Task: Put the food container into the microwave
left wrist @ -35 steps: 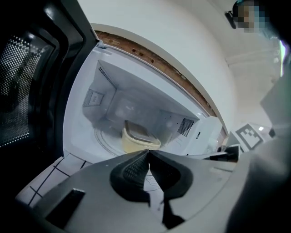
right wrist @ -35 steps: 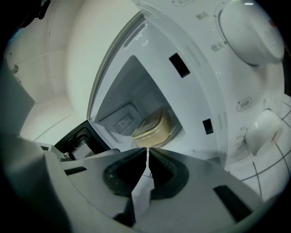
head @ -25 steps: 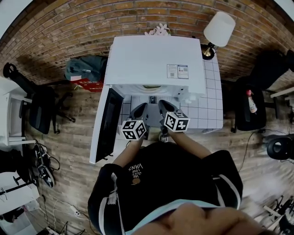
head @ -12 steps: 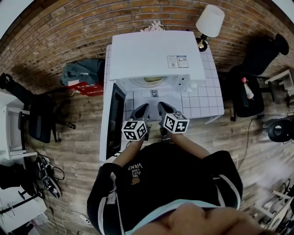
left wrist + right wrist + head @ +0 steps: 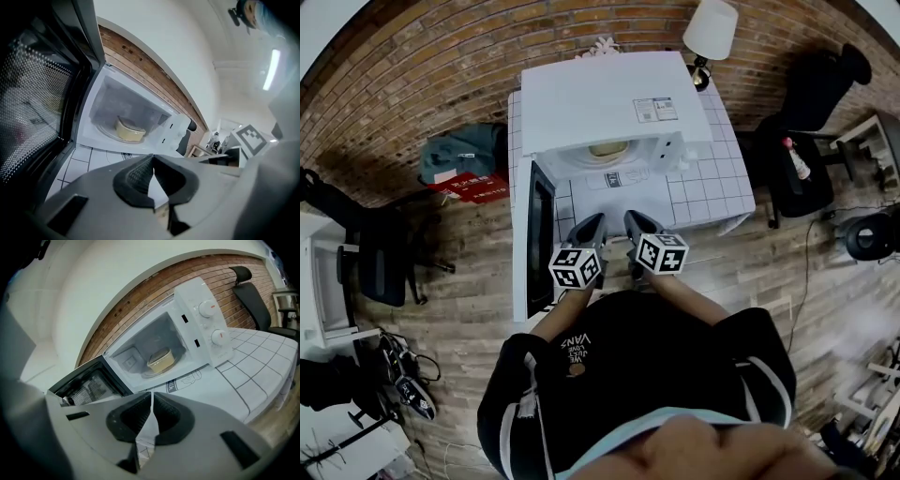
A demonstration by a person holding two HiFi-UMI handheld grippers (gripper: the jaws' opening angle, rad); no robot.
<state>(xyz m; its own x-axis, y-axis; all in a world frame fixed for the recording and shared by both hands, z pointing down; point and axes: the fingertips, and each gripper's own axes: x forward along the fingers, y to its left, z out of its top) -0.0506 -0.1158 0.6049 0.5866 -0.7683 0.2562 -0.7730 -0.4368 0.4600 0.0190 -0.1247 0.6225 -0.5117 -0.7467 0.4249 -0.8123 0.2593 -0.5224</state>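
Observation:
The white microwave [image 5: 609, 98] stands on a tiled table [image 5: 712, 187], its door [image 5: 542, 234] swung open to the left. A pale yellow food container [image 5: 609, 150] sits on the turntable inside; it also shows in the left gripper view [image 5: 130, 130] and the right gripper view [image 5: 159, 360]. My left gripper [image 5: 593, 223] and right gripper [image 5: 635, 221] hover side by side in front of the open cavity, well short of it. Both are shut with nothing between their jaws, as the left gripper [image 5: 152, 159] and right gripper [image 5: 151, 397] show in their own views.
A white lamp [image 5: 710, 28] stands behind the microwave at the right. The open door [image 5: 42, 117] juts out left of my grippers. Black chairs stand at the right [image 5: 811, 103] and left [image 5: 375, 253]. A grey bag [image 5: 459, 155] lies on the wooden floor.
Both grippers have drawn back from the microwave toward the person, still shut and empty. The container stays inside and the door stays open.

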